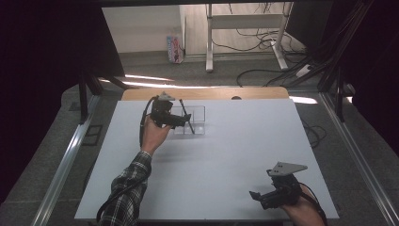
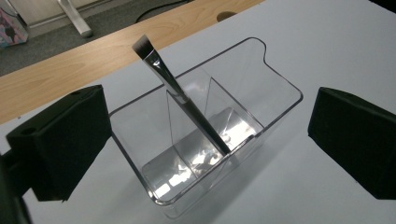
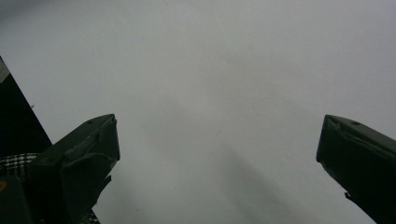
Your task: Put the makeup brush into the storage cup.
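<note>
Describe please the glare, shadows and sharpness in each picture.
High view: dim, dark edges, bright streaks on the floor. Left gripper view: sharp, glare on the clear plastic divided box around the flat silver-handled brush. Right gripper view: soft shadows on the plain white table.

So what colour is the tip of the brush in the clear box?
The brush has a dark tip that is whitish at the very end, seen best in the left gripper view.

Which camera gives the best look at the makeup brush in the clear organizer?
The left gripper view: the brush leans close up inside the clear organizer, bristles up. The high view shows it small and thin; the right gripper view faces bare table.
</note>
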{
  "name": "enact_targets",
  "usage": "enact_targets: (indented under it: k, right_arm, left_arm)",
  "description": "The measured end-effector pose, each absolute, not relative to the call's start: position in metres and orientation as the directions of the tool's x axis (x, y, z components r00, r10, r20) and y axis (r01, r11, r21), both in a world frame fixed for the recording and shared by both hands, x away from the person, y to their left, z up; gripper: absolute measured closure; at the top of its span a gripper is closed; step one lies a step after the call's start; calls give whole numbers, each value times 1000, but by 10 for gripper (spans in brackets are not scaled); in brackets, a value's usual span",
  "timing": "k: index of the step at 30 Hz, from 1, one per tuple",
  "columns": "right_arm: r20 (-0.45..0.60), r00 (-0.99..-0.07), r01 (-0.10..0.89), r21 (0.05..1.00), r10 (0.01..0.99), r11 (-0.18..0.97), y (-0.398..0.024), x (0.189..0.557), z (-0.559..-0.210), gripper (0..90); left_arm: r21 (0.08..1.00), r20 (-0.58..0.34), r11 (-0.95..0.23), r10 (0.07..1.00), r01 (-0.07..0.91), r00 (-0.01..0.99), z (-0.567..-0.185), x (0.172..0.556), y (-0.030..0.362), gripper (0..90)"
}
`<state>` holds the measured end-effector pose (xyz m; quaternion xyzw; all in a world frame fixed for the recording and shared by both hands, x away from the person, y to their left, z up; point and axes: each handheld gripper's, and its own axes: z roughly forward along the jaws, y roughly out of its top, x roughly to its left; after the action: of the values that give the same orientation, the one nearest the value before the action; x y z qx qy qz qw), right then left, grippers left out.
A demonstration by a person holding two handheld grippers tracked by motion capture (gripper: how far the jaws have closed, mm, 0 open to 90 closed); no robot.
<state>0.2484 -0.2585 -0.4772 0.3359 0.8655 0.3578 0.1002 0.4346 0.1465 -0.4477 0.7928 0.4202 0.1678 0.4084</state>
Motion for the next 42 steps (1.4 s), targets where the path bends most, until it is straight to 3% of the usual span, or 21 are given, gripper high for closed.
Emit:
enact_targets:
  k: [42]
  right_arm:
    - [46, -753, 506, 678, 656, 533, -256, 247, -477, 0]
  left_arm:
    - [779, -68, -367, 756, 508, 651, -447, 397, 167, 0]
